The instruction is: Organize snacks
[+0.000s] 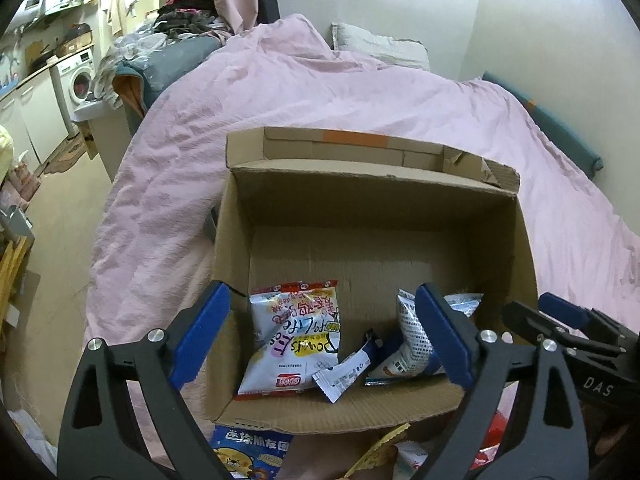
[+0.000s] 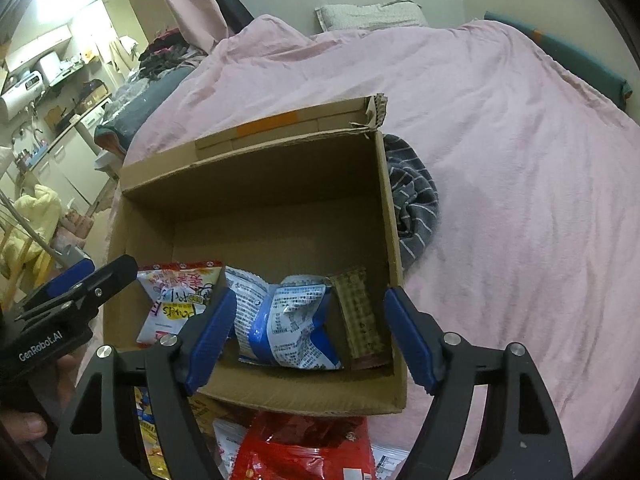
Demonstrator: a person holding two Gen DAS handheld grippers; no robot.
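The box (image 1: 376, 216) sits open-topped on the pink quilt (image 1: 320, 92). Inside it, against the near wall, a white bag (image 1: 292, 336) lies flat at the left, long axis running from near wall to far wall, red top edge toward the far wall. A blue-and-white bag (image 2: 288, 320) lies crumpled at centre, and a tan bar (image 2: 360, 316) stands lengthwise against the right wall. The left gripper (image 1: 320, 336) hangs over the white bag, jaws wide, holding nothing. The right gripper (image 2: 308, 336) straddles the blue-and-white bag and bar, jaws wide, pads clear of both.
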